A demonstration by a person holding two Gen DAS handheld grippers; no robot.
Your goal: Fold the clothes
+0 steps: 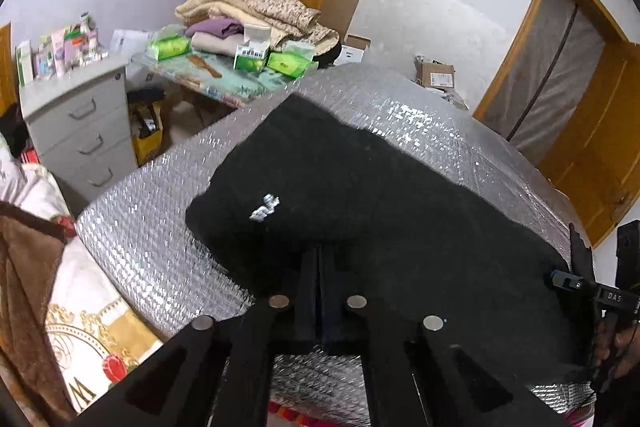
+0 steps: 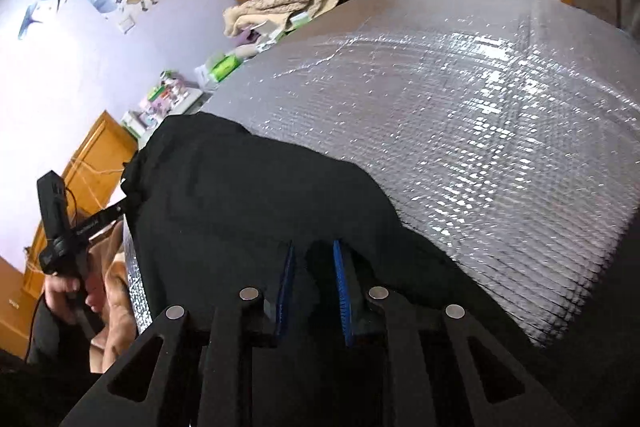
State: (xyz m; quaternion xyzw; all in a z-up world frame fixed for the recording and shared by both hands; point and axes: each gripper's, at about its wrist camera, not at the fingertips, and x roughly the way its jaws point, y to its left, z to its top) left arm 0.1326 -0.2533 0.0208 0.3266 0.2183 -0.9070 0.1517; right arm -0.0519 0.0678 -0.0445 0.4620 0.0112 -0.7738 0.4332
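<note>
A black garment with a small white logo lies on a silver foil mat. My left gripper is shut on the garment's near edge, its fingers pressed together with cloth between them. In the right wrist view the same black garment covers the mat's left side. My right gripper is shut on a bunched fold of the garment between its blue pads. Each gripper shows at the edge of the other's view: the right one, the left one.
A grey drawer cabinet with bottles stands at the left. A table holds tissue packs, a comb and folded blankets. A patterned bed cover lies at near left. Wooden doors stand at the right, cardboard boxes beyond the mat.
</note>
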